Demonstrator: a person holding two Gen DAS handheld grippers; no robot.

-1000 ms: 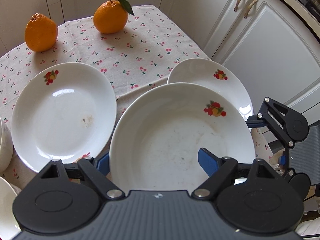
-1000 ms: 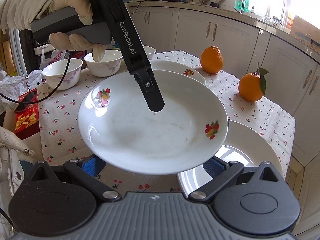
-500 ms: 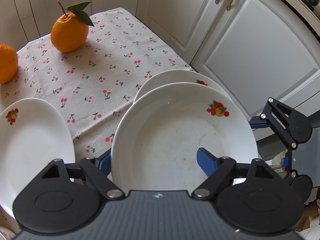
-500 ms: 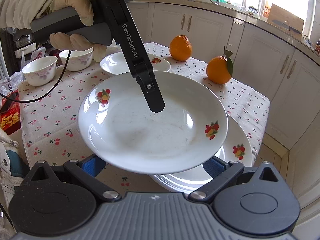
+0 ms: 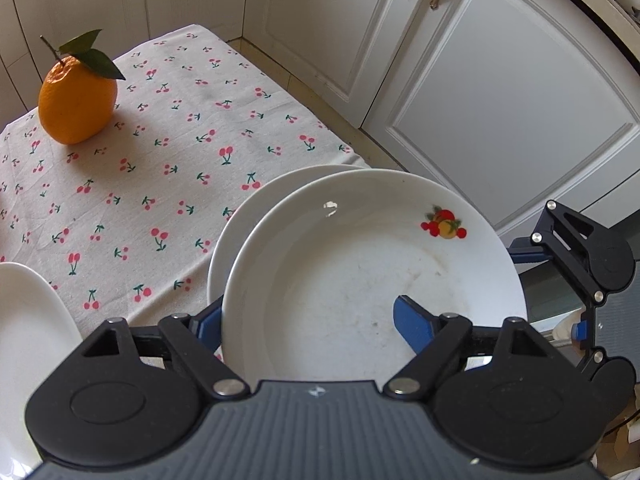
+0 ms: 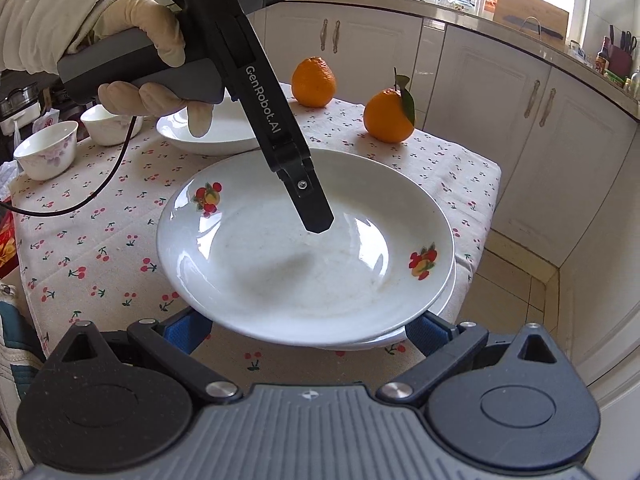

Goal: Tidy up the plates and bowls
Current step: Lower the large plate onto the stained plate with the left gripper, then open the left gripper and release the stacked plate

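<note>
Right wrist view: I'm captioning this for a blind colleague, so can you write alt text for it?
A white ceramic plate with fruit decals hangs just above a second white plate on a cherry-print tablecloth, one finger of the left claw pressed inside it and the right claw spread under its near rim. Behind stand two oranges and two small white bowls.

Both wrist cams close, angled down — opposite sides of shared plate [image 5: 372, 264] [image 6: 304, 248], leafed orange [image 5: 76, 100] [image 6: 388, 114].

White plate [image 6: 280, 280], red-and-yellow fruit motifs. Cream tablecloth [image 5: 160, 184], red cherry print. Oranges [image 6: 389, 116] bright orange, one green-leafed. White bowls [image 6: 46, 154], faint pink flowers.
</note>
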